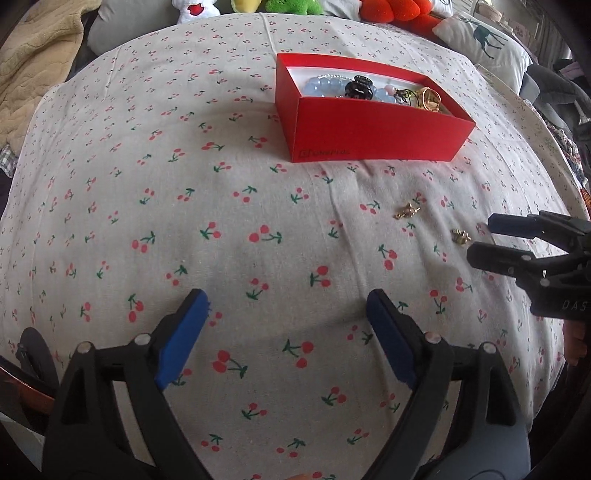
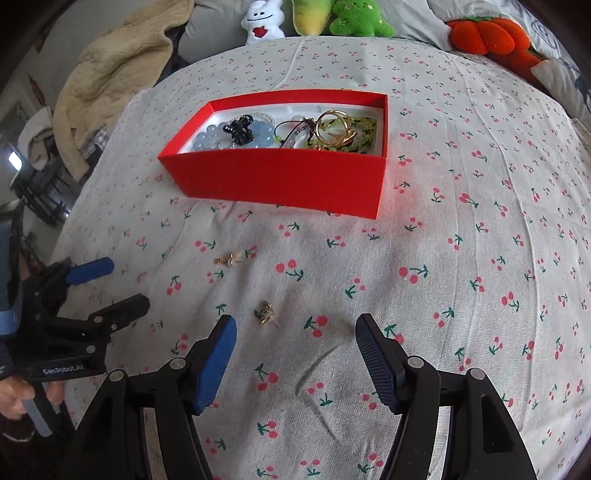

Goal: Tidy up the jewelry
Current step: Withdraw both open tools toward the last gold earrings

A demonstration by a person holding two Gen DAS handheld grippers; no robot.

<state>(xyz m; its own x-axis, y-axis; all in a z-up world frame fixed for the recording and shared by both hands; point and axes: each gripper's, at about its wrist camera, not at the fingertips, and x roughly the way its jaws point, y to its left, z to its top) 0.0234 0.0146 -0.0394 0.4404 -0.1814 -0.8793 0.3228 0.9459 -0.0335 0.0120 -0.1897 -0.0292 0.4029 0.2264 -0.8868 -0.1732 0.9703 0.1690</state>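
Observation:
A red box [image 2: 280, 181] [image 1: 373, 134] sits on the cherry-print cloth and holds blue beads [image 2: 210, 139], a black hair claw [image 2: 240, 130], gold rings [image 2: 334, 129] and green beadwork. Two small gold earrings lie loose on the cloth: one nearer the box [image 2: 231, 258] [image 1: 406, 211], one nearer me [image 2: 265, 313] [image 1: 461, 235]. My right gripper [image 2: 295, 328] [image 1: 480, 240] is open and empty, just behind the nearer earring, which lies by its left finger. My left gripper [image 1: 286, 302] [image 2: 125, 284] is open and empty over bare cloth to the left.
Plush toys line the table's far edge: white [image 2: 262, 22], green [image 2: 358, 18], orange [image 2: 484, 33]. A beige blanket [image 2: 118, 77] lies at the far left. A deer-print pillow [image 1: 487, 40] is at the far right.

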